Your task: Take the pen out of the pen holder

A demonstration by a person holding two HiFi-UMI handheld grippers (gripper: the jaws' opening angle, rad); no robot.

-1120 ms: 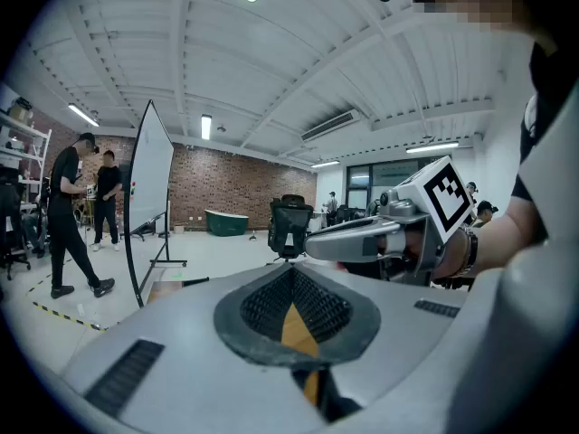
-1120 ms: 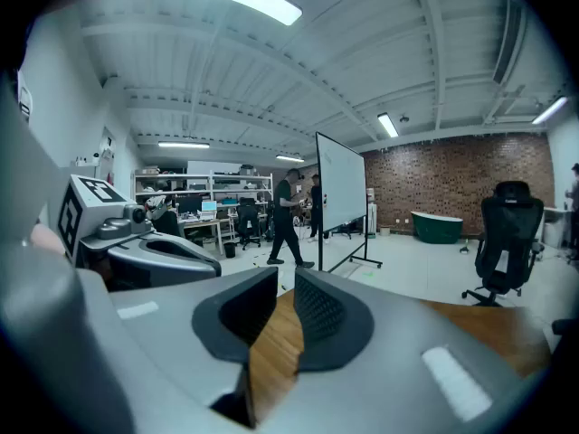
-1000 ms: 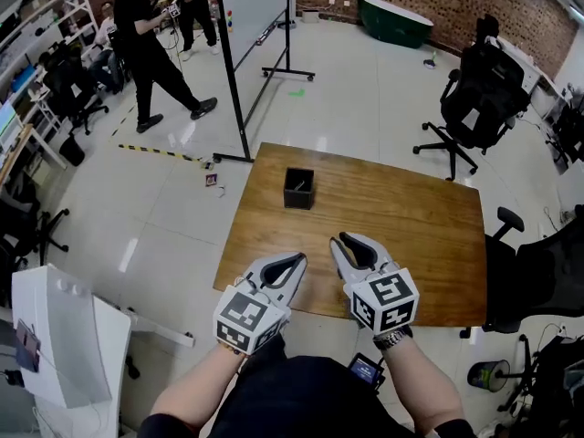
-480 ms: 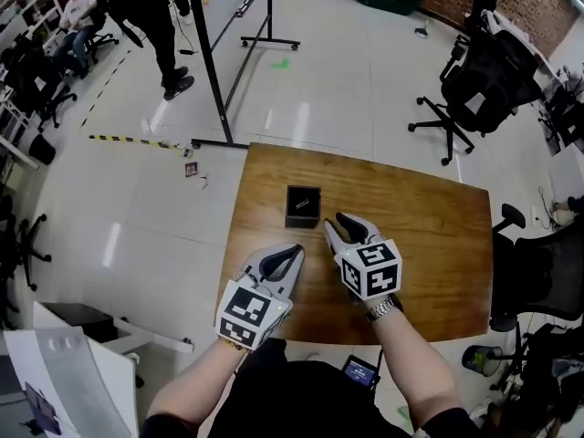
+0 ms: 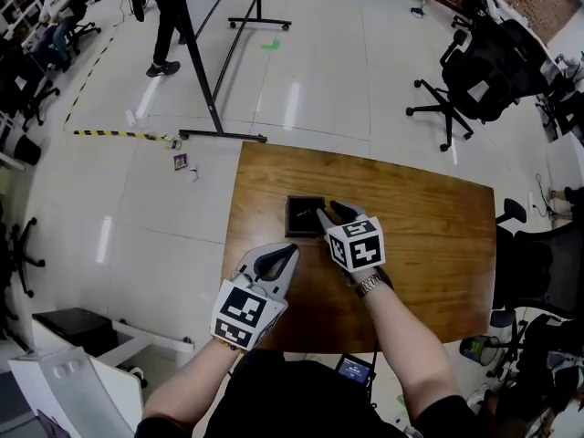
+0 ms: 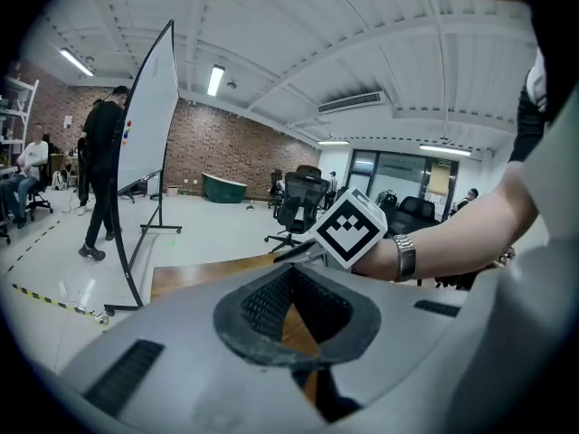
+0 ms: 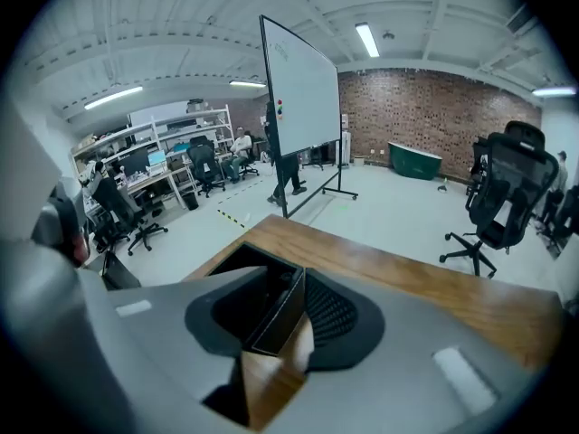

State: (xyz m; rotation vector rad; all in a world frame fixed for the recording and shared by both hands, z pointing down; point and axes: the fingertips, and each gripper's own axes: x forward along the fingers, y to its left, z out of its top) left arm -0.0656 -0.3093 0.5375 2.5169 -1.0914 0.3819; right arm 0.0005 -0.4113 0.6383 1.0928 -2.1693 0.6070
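A black square pen holder (image 5: 303,215) stands on the wooden table (image 5: 429,226), left of middle. Inside it a thin pale pen (image 5: 301,213) lies slanted. My right gripper (image 5: 327,212) reaches the holder's right side. In the right gripper view the holder (image 7: 244,297) fills the space ahead, and its near wall (image 7: 279,319) runs between the open jaws; the left jaw sits over the cavity and the right jaw outside it. My left gripper (image 5: 288,250) hangs open over the table's front left with nothing between its pads. In the left gripper view my left gripper (image 6: 291,287) looks at the right gripper's marker cube (image 6: 348,229).
A whiteboard on a wheeled stand (image 5: 214,108) stands on the floor beyond the table's far left corner. Office chairs (image 5: 474,80) are at the far right, another chair (image 5: 538,272) sits close to the table's right edge. A person (image 5: 164,7) walks at the far left.
My right gripper has moved forward from the table's front to the pen holder, and its jaws now straddle the holder's wall. The left gripper has stayed near the front edge.
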